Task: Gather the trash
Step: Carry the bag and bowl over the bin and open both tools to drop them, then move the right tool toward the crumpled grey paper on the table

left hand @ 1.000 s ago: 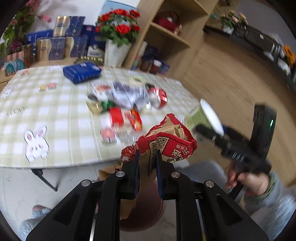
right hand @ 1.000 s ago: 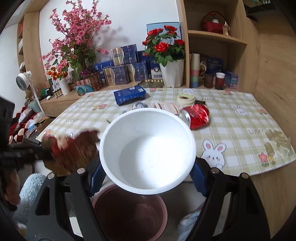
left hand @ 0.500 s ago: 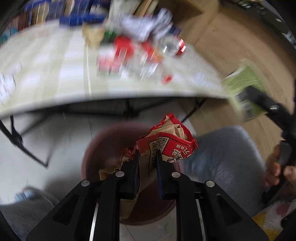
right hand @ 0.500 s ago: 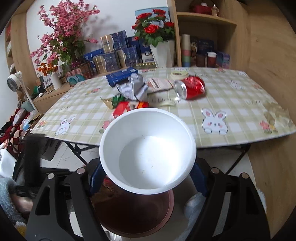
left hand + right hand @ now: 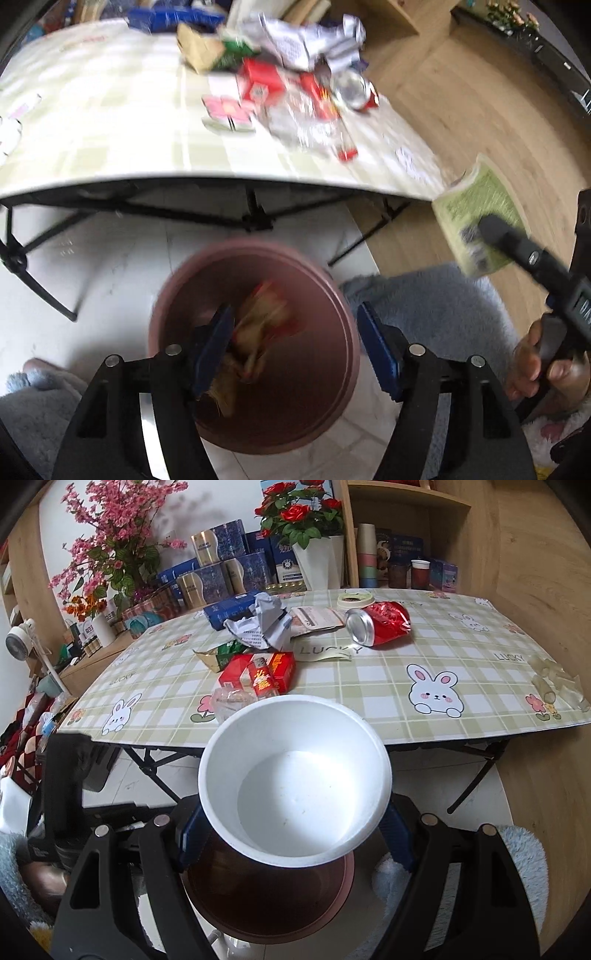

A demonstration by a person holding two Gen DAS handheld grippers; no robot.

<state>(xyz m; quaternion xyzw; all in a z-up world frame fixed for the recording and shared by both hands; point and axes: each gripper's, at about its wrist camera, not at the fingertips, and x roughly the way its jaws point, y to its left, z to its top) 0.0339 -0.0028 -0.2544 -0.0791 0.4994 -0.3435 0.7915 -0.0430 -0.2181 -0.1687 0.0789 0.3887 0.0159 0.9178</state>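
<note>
My left gripper [image 5: 295, 343] is open above the pink trash bin [image 5: 317, 413]. The red and brown snack bag [image 5: 258, 332] is loose between the jaws and blurred, dropping into the bin. My right gripper [image 5: 291, 834] is shut on a white paper bowl [image 5: 295, 790] and holds it over the same bin [image 5: 269, 904]; the bowl's green outside [image 5: 484, 218] shows in the left wrist view. More trash lies on the checked table [image 5: 461, 646]: a crushed red can [image 5: 376, 624], crumpled paper [image 5: 262, 624], red packets [image 5: 262, 672].
The folding table's black legs [image 5: 255, 218] stand just behind the bin. Blue boxes [image 5: 229, 605], flower vases [image 5: 317, 561] and a wooden shelf [image 5: 402, 535] lie behind the table. Grey fluffy slippers [image 5: 424, 306] flank the bin on the floor.
My left gripper opened and let go of the snack bag, which now falls into the bin. The right gripper with the bowl has come lower toward the bin.
</note>
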